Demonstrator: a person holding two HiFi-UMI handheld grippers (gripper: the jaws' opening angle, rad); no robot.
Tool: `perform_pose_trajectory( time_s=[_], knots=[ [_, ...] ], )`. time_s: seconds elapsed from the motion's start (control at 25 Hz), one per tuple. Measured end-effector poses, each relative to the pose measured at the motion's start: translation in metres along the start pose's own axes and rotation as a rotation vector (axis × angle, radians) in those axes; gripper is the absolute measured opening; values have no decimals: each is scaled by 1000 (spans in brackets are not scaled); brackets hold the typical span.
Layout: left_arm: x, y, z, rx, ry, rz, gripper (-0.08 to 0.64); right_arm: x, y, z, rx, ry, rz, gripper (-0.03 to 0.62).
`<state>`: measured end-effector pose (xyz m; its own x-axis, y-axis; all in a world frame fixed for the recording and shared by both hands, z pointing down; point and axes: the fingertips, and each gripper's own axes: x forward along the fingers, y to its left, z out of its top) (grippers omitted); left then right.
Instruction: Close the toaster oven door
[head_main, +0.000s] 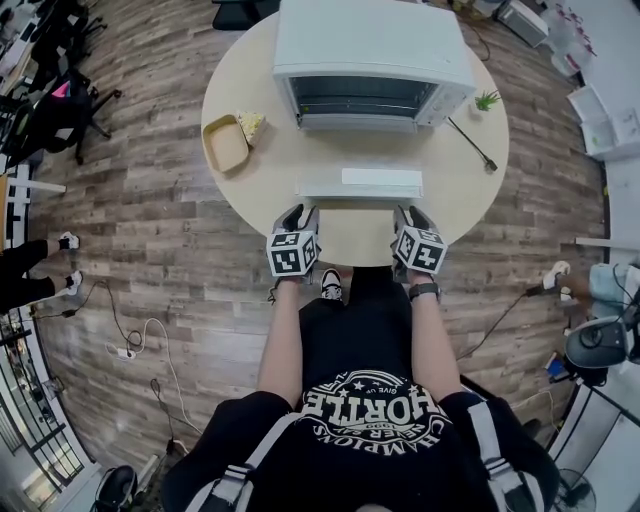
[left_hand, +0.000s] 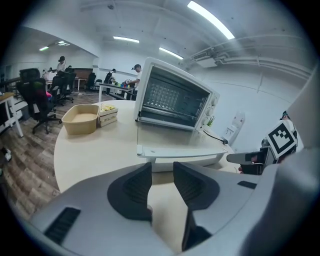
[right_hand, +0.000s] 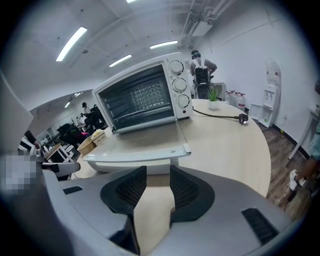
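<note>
Left gripper view: the left gripper (left_hand: 162, 174) is released; its two dark ribbed pads stand apart with only bare table between them. The right gripper (right_hand: 158, 176) is likewise released, its textured pads parted and empty. Each gripper carries a cube (head_main: 292, 253) with black-and-white square markers. The toaster oven (right_hand: 145, 97), a white metal box with three round knobs stacked on its control panel, stands ahead of both grippers. Its door (right_hand: 135, 145) is swung fully down and lies level, a glass pane in a white frame, its front edge just ahead of both sets of jaws and apart from them. No brand marking on the oven is legible. The table (head_main: 250, 195) is round with a smooth pale wood-tone top. A beige rectangular tray (left_hand: 80, 120) with rounded corners sits ahead and left of the left gripper. A black power cord (right_hand: 220, 116) and a small green potted plant (right_hand: 213, 97) lie ahead and right of the right gripper. The person's black shirt (head_main: 370, 470) bears white print including the word CHAMPIONS
</note>
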<state>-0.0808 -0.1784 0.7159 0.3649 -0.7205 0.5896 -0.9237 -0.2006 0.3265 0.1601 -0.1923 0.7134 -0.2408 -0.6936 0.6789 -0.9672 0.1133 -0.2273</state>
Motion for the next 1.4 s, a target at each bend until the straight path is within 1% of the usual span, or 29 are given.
perform_pose_trajectory(
  time_s=[0.2,0.36,0.48,0.68,0.96,1.2,1.28,1.4],
  knots=[
    [12,2,-6,0,14,18,169,8,-8,-3,25,11,-5,150],
    [21,8,-8,-19,26,43,181,17,-10,-2,33,21,-2,150],
    [27,10,-11,-41,35,58,183,21,-15,-3,41,25,0,150],
    [35,16,-12,-100,32,82,181,28,-20,-4,43,42,1,150],
    [44,18,-9,-106,33,114,175,33,-26,-7,49,64,1,147],
    [48,20,-9,-117,37,143,135,34,-29,-6,52,67,-3,116],
    [47,23,-9,-126,34,159,110,34,-30,-6,76,70,-5,107],
    [48,25,-9,-129,33,185,97,36,-33,-7,122,80,-18,96]
  ],
)
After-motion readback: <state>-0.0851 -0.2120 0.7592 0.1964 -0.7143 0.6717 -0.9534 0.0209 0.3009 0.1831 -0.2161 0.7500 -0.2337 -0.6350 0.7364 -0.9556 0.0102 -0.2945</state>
